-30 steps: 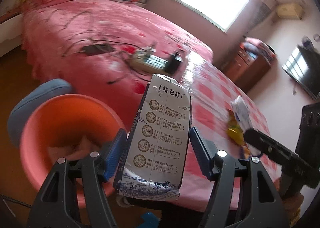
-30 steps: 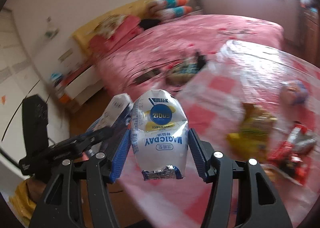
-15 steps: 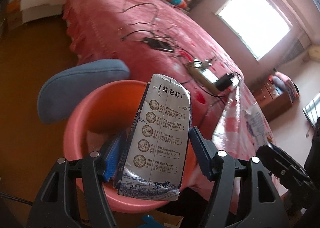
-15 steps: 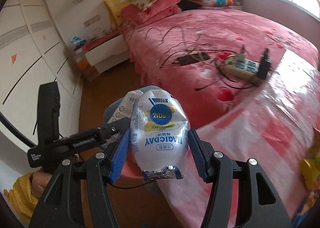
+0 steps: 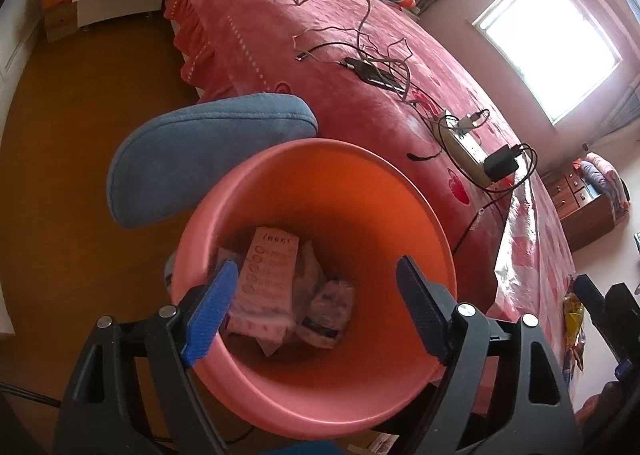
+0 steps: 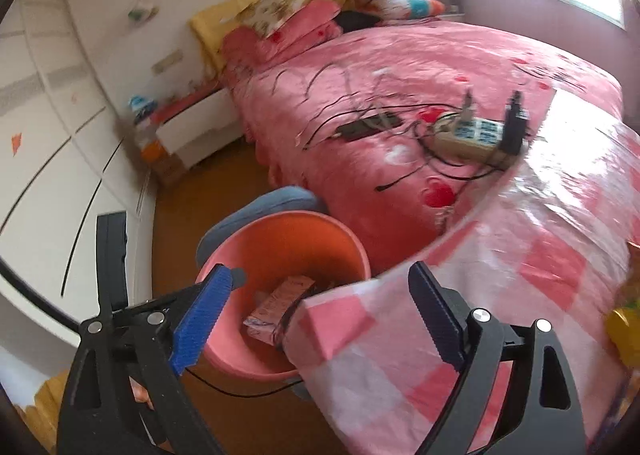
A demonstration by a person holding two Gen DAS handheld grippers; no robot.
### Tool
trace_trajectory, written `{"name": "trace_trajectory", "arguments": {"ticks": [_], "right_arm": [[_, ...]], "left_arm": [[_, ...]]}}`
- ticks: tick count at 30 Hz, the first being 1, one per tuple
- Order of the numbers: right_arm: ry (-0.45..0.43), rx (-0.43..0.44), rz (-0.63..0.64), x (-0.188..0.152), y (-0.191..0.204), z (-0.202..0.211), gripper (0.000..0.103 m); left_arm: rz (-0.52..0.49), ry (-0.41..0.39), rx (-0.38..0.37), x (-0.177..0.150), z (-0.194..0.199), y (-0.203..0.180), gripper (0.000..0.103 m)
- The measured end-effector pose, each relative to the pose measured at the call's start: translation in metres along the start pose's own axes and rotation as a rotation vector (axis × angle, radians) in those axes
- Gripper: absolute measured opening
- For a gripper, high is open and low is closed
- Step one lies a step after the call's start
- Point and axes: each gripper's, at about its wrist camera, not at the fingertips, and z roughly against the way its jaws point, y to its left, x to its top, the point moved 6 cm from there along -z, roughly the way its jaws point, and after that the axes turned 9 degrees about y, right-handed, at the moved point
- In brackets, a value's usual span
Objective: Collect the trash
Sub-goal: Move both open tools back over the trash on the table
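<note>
A pink bin (image 5: 312,159) stands on the floor between the bed and the table. At its bottom lie a grey milk carton (image 5: 268,275) and a white pouch (image 5: 328,307), among other wrappers. My left gripper (image 5: 316,315) hangs over the bin mouth; its jaws are opening and nothing is between them. My right gripper (image 6: 316,319) is also opening and empty, above the table corner and the bin (image 6: 280,231). The carton (image 6: 280,303) shows inside the bin there too. The left gripper's black body (image 6: 108,255) is at the left of the right wrist view.
A blue cushioned seat (image 5: 208,151) touches the bin's far side. The pink bed (image 5: 320,35) carries cables and a power strip (image 5: 464,147). A table with a pink checked cloth (image 6: 480,295) overlaps the bin's edge. Yellow wrappers (image 5: 572,315) lie on it.
Both grippers opened. The carton left my left gripper and the pouch left my right one; both now lie in the bin. The left gripper came down over the bin.
</note>
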Motion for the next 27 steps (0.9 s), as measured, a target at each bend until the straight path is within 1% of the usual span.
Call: {"name": "trace_trajectory", "arguments": {"ticks": [5,9,17,27], "right_arm": [[-0.024,-0.061,-0.034,-0.007,-0.021,0.017,0.091],[-0.038,-0.091,-0.038,-0.016,-0.031,0.028,0.091],[-0.060,-0.121,-0.055,-0.034,-0.051,0.043,0.091],[-0.092,-0.152,-0.076,-0.045,-0.073,0.062,0.091]], "left_arm": [[-0.034,0.000,0.001,-0.005,0.001,-0.012,0.082],[-0.071,0.002,-0.011,-0.008,0.004,-0.026,0.082],[-0.143,0.014,-0.045,-0.018,0.011,-0.062,0.082],[-0.231,0.026,-0.069,-0.031,0.017,-0.106,0.082]]}}
